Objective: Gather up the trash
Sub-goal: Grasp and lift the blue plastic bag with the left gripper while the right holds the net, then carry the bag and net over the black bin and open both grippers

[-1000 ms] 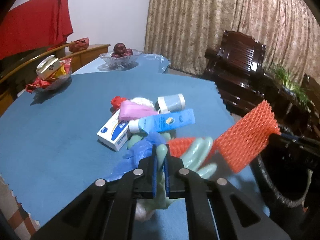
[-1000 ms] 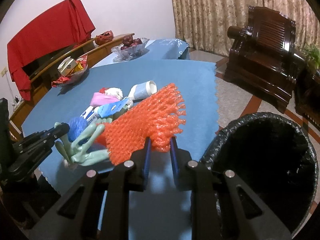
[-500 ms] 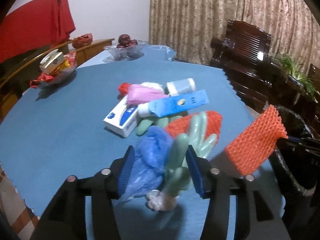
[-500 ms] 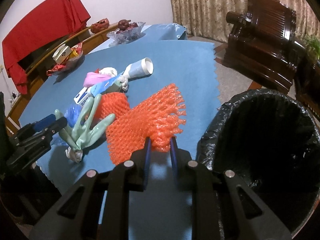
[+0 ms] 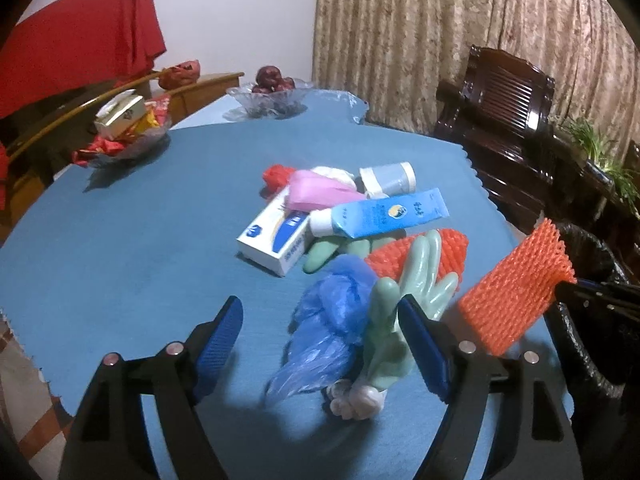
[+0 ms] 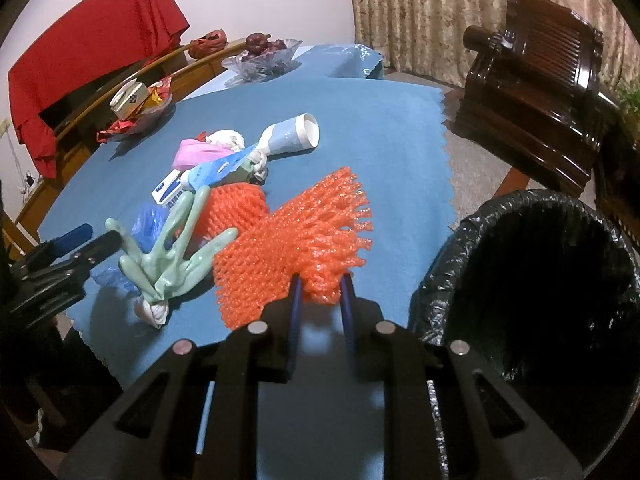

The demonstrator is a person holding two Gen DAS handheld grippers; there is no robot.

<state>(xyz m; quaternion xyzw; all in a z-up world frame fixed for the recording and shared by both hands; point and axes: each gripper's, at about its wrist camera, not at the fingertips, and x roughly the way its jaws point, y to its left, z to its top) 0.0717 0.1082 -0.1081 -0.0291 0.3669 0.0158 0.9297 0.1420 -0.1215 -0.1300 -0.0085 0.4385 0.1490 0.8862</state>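
My right gripper (image 6: 320, 286) is shut on an orange foam net (image 6: 296, 240) and holds it above the table edge, left of the black-lined trash bin (image 6: 532, 280). The net also shows in the left wrist view (image 5: 516, 292). My left gripper (image 5: 320, 320) is open and empty. A pale green rubber glove (image 5: 404, 296) and a blue plastic bag (image 5: 332, 320) lie between its fingers on the blue tablecloth (image 5: 140, 240). Behind them lie a second orange net (image 5: 420, 252), a blue tube (image 5: 380, 216), a white and blue box (image 5: 276, 236), a pink wrapper (image 5: 316, 192) and a paper cup (image 5: 388, 178).
A snack dish (image 5: 124, 128) and a glass fruit bowl (image 5: 272, 94) stand at the table's far side. A dark wooden armchair (image 6: 532, 92) stands beyond the table on the right. Red cloth (image 6: 92, 60) hangs at the back left.
My left gripper has opened and let go of the green glove, which now lies on the table. My right gripper has carried the orange net nearer the bin.
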